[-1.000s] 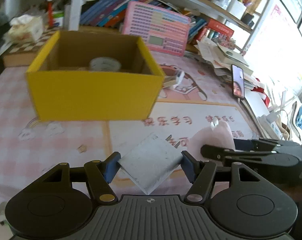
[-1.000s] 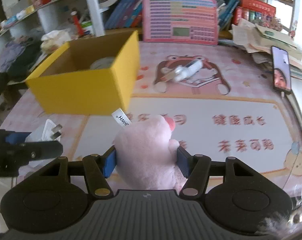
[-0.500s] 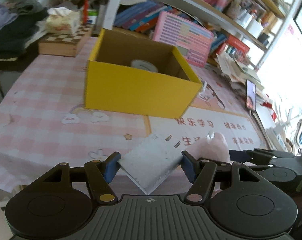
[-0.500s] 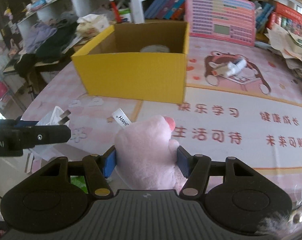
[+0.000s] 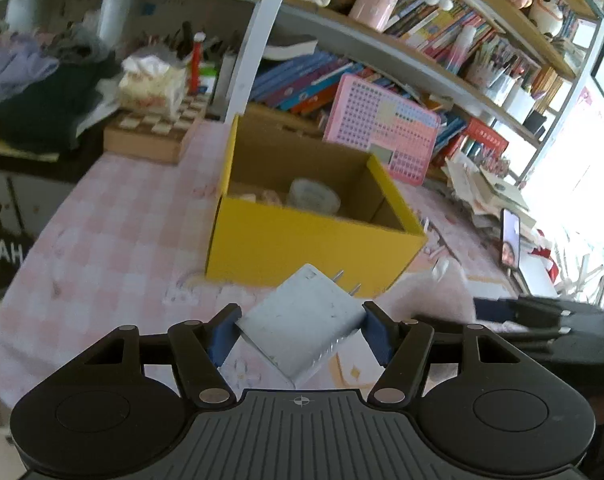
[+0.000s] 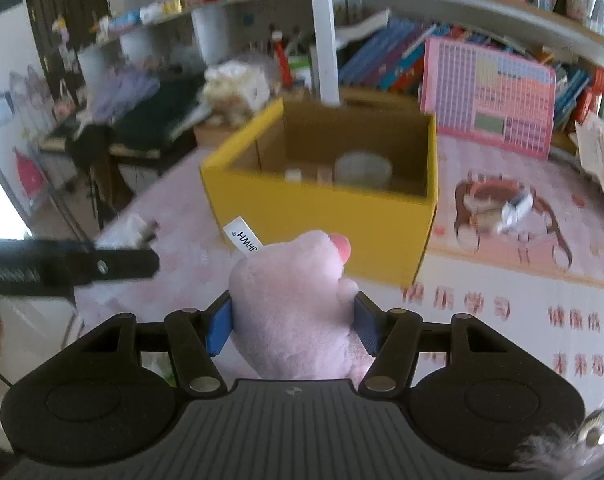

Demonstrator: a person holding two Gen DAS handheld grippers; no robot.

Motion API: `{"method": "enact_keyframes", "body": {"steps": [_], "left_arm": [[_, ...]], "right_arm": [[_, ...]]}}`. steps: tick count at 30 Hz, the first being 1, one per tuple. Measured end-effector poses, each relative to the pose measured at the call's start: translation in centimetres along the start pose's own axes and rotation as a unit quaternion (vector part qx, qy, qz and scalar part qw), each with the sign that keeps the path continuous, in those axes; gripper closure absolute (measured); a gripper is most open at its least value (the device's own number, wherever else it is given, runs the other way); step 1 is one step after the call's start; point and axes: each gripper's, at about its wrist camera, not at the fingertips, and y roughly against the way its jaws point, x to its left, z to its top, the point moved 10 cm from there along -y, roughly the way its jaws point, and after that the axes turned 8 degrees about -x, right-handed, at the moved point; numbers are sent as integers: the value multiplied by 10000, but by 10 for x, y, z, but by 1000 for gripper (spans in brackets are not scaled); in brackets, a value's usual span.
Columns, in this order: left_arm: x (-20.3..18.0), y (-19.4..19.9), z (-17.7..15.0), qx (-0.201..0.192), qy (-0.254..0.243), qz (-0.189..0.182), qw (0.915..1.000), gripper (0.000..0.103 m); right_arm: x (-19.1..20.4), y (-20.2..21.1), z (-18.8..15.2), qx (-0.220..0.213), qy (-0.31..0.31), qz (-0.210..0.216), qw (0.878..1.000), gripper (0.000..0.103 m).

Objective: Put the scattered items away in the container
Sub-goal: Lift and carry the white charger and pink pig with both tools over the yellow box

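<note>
Grippers in both hands are loaded. Nearest in the left wrist view, the left gripper (image 5: 300,334) has its jaws closed on a white plug adapter (image 5: 302,320), held by its side faces and turned corner-forward, its two metal prongs pointing toward the far side. In the right wrist view, the right gripper (image 6: 292,320) has its jaws pressed into a pink plush toy (image 6: 292,308); the toy's white tag sticks up to the left.

Just beyond both loads stands the yellow box (image 5: 302,240), open-topped, on the pink checked tablecloth (image 5: 114,240). Inside it lies a roll of tape (image 5: 313,196) with some small bits that are too blurred to name. To the right of the box, a small white item (image 6: 516,208) lies on the bear picture of the mat, apart from the box.

The step in hand appears to be the carry: both items are lifted and aimed at the box, neither yet over its opening. The next move likely calls for bringing each gripper above the near wall, over the open interior, then opening the jaws, one at a time so the grippers do not crowd each other. The white item probably remains to collect.
</note>
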Motion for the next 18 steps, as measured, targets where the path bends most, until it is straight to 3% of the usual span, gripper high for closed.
{"method": "enact_keyframes", "body": {"steps": [10, 14, 18], "left_arm": [[-26, -32, 78, -707, -597, -80, 9957, 38], [-39, -48, 105, -978, -776, -40, 9922, 38], [-40, -82, 118, -909, -848, 106, 9922, 38]], "right_arm": [[-26, -12, 106, -1045, 177, -161, 9942, 44], [-48, -48, 124, -761, 5, -241, 9968, 44], [-59, -90, 121, -435, -20, -206, 9988, 44]]}}
